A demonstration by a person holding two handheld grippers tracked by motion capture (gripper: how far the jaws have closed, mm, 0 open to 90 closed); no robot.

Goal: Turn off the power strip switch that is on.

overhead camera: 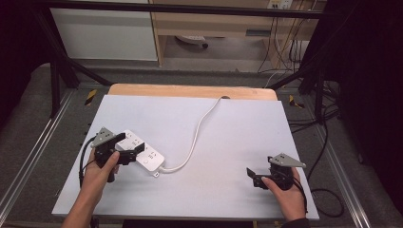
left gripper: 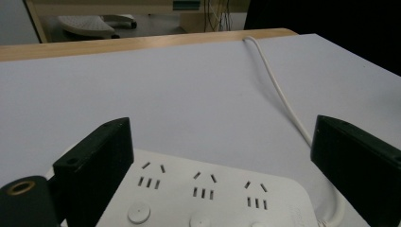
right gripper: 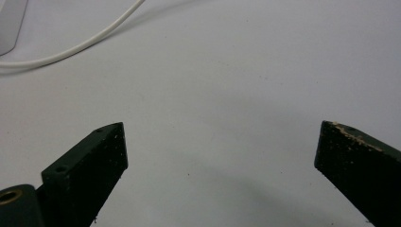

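Observation:
A white power strip (overhead camera: 145,156) lies at the left of the white table top (overhead camera: 237,137). Its white cable (overhead camera: 197,135) curves up to the far edge. My left gripper (overhead camera: 129,143) is open and hovers over the strip's left end. In the left gripper view the strip (left gripper: 203,194) with its rows of sockets and round buttons lies low between the wide-apart jaws of the left gripper (left gripper: 222,130), touching neither. My right gripper (overhead camera: 254,176) is open at the front right with nothing in it. In its own view, the right gripper (right gripper: 222,137) faces bare table, with the cable (right gripper: 80,45) beyond.
A strip of wooden table (overhead camera: 190,90) shows past the white top's far edge. Metal frame rails (overhead camera: 28,161) run along both sides. Cables (overhead camera: 328,142) trail on the floor at the right. A cabinet (overhead camera: 104,33) and a shelf stand behind.

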